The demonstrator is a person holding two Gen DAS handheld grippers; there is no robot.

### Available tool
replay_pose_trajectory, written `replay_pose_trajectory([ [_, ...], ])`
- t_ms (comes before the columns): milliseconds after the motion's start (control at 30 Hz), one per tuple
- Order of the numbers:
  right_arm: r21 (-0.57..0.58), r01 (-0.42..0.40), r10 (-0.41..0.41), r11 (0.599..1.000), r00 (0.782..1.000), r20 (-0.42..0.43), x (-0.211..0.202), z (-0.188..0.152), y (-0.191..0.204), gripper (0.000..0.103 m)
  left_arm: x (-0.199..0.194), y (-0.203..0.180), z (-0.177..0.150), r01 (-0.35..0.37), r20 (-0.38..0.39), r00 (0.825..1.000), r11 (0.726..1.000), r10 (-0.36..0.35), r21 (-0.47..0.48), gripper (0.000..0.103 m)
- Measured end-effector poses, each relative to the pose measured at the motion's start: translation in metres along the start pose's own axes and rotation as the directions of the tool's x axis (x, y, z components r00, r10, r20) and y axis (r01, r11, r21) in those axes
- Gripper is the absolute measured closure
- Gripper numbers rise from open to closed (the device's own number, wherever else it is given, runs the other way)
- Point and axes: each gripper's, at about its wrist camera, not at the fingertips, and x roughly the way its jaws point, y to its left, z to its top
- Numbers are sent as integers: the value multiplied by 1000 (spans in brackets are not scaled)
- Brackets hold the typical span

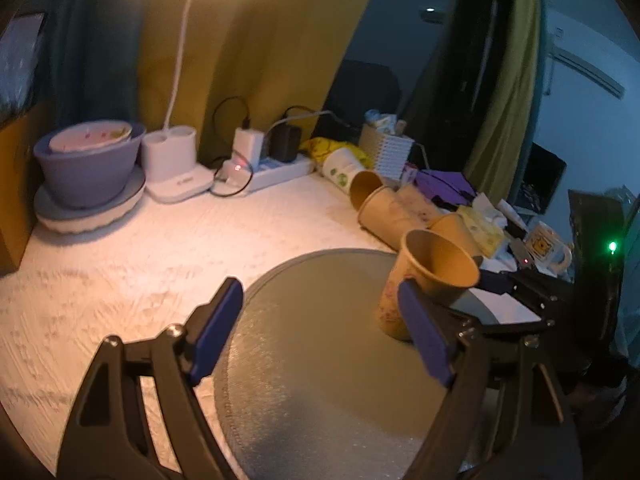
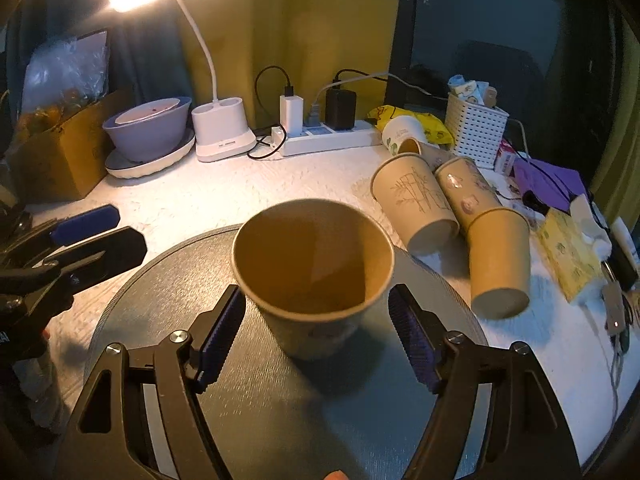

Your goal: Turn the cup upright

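A tan paper cup (image 2: 316,276) stands upright, mouth up, on a round grey mat (image 2: 280,400). My right gripper (image 2: 318,336) is open with its blue-padded fingers on either side of the cup, not touching it. In the left wrist view the same cup (image 1: 428,284) stands at the mat's (image 1: 320,360) right side. My left gripper (image 1: 320,320) is open and empty, left of the cup. It also shows at the left edge of the right wrist view (image 2: 80,236).
Several paper cups (image 2: 460,216) lie on their sides right of the mat. At the back stand a purple bowl on a plate (image 2: 148,132), a white lamp base (image 2: 222,132), a power strip (image 2: 328,136) and a white basket (image 2: 476,132). Clutter lies at the right edge.
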Motion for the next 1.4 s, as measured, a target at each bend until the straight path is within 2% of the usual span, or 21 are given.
replay_pose_trajectory([
  [333, 44, 47, -48, 998, 998, 32, -42, -14, -14, 26, -18, -34, -4, 33, 73, 996, 988, -45, 149, 22],
  [700, 82, 109, -116, 991, 990, 78, -87, -28, -25, 26, -39, -66, -15, 75, 145, 982, 954, -122, 291, 22],
  [1000, 86, 130, -144, 988, 973, 180, -126, -22, -18, 26, -64, -71, -14, 97, 235, 956, 947, -174, 306, 21],
  [1033, 83, 131, -145, 988, 970, 193, -131, -20, -17, 26, -66, -71, -12, 96, 243, 954, 948, -175, 305, 19],
  [1067, 80, 133, -147, 988, 967, 207, -136, -19, -15, 26, -68, -70, -11, 99, 250, 952, 948, -179, 302, 10],
  [1100, 78, 134, -148, 988, 965, 216, -140, -17, -15, 26, -71, -69, -10, 104, 256, 949, 948, -185, 300, 5],
  [1267, 81, 133, -150, 988, 952, 266, -162, -12, -11, 26, -89, -68, -1, 124, 305, 927, 946, -218, 300, 5],
  [1400, 88, 137, -157, 987, 942, 297, -174, -11, -9, 26, -97, -62, 5, 131, 327, 918, 950, -224, 285, 3],
])
